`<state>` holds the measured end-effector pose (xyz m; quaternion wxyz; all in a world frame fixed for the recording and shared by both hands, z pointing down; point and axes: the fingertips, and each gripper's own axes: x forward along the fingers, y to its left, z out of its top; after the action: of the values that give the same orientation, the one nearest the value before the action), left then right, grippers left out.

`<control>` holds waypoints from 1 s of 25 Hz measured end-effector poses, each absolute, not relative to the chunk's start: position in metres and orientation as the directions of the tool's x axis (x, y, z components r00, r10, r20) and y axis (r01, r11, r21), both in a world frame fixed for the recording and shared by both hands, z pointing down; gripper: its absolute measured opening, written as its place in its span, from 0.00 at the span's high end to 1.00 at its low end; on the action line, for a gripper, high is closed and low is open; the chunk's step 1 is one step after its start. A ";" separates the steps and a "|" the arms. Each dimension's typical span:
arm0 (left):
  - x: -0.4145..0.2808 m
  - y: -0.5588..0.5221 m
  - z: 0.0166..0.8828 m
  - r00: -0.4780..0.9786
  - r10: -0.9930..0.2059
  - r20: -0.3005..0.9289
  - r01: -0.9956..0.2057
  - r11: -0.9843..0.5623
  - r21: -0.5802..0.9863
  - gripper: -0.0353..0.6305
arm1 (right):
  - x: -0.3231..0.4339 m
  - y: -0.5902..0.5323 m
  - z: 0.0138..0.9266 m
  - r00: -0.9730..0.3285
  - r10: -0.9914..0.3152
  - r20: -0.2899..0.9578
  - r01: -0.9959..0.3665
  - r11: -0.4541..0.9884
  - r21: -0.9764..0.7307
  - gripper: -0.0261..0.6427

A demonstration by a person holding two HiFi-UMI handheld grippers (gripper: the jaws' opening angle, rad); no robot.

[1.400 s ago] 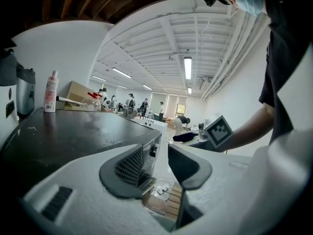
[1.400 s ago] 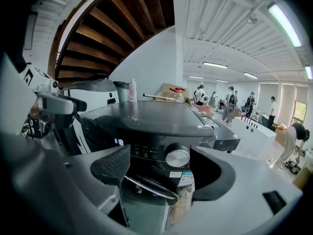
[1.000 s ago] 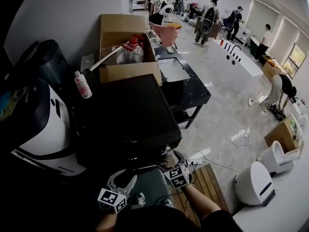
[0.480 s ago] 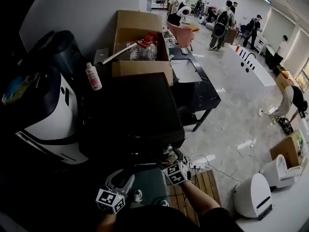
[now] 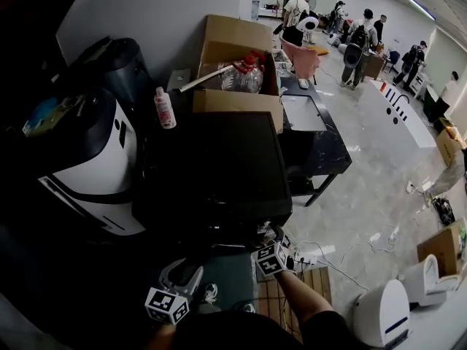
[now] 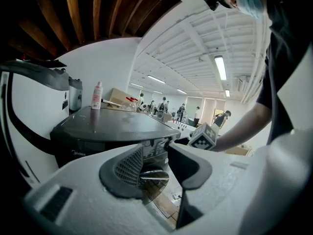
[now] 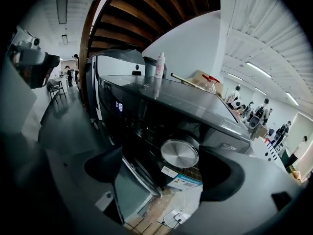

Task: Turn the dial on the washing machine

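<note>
Hovering just before the front of the washing machine (image 5: pixel 211 173), the right tool (image 7: pixel 163 156) is pointing down at the control panel with its jaws spread wide; they have just been opening further. The dial (image 7: pixel 180 153), a round brushed-metal knob near the right end of the washing machine's front panel, is showing in the gap between those jaws. It is sitting closer to the right-hand one, and neither pad is pressing on it. The left tool (image 6: pixel 155 155) is hanging before the washing machine's front too, left of the dial. Its jaws are also standing apart with nothing pinched between them.

Wooden slats (image 5: pixel 295 286) are lying on the floor by the washing machine's front right corner. At the back left corner of the washing machine's flat dark top, a white bottle (image 5: pixel 165 108) with a pink cap is standing upright. A black-and-white appliance (image 5: pixel 102 166) is sitting just beside the washing machine's left flank. Behind the washing machine, an open cardboard box (image 5: pixel 237 100) is holding a clear water jug (image 5: pixel 244 79) with a red cap. A dark counter (image 5: pixel 321 148) is standing at the washing machine's back right. Well beyond the washing machine, several people (image 5: pixel 295 13) are standing about the hall.
</note>
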<state>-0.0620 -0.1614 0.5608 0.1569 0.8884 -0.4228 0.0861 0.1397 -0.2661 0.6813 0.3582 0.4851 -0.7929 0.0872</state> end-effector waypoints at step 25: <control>-0.071 -0.146 0.571 0.582 -0.757 0.295 -0.813 -0.540 0.219 0.72 | 0.147 -0.270 0.699 -0.302 -0.668 0.680 -0.894 0.447 0.042 0.24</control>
<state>-0.0713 -0.1459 0.5709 0.1678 0.8735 -0.4495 0.0827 0.1469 -0.2698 0.6988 0.3211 0.4959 -0.7876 0.1753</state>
